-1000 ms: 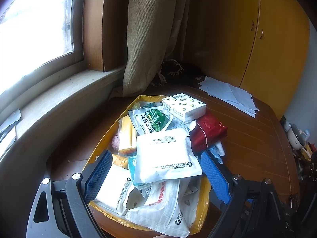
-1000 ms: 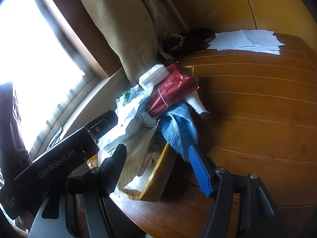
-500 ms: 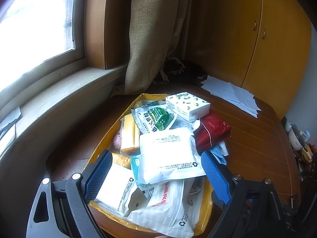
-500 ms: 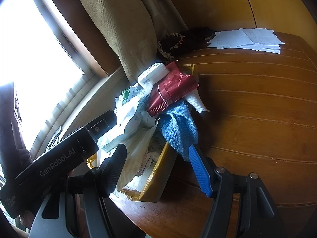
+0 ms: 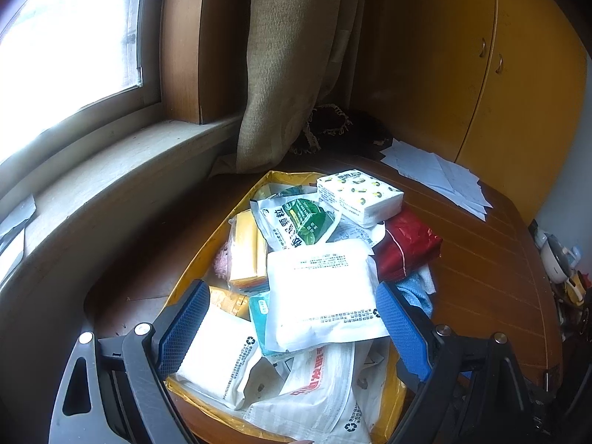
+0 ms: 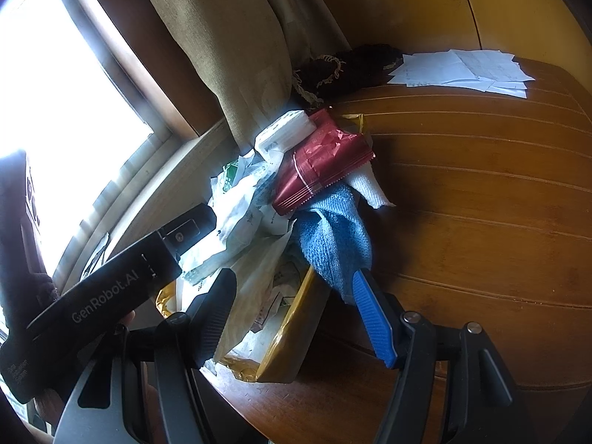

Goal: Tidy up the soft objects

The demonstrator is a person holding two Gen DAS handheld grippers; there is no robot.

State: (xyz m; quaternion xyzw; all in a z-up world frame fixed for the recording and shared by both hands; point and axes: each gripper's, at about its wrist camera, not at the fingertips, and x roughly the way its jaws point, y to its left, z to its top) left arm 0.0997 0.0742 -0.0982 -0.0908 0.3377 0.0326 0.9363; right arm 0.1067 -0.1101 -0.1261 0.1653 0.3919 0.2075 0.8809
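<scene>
I had both grippers spread wide and holding nothing over the heaped yellow tray [image 5: 236, 218]. The left gripper [image 5: 292, 327] straddled the white sealed pouch [image 5: 325, 292] topping the pile, its long side running across between the pads. The right gripper [image 6: 292, 318] sat by the blue towel [image 6: 333, 236] spilling over the tray's edge. Bare wooden tabletop [image 6: 481, 222] lay open to the right.

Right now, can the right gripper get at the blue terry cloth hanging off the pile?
Probably yes. The right gripper is open with nothing between its jaws, and the blue terry cloth hangs just ahead, uncovered at its lower end; only the crinkled red foil packet overlaps its top.
</scene>
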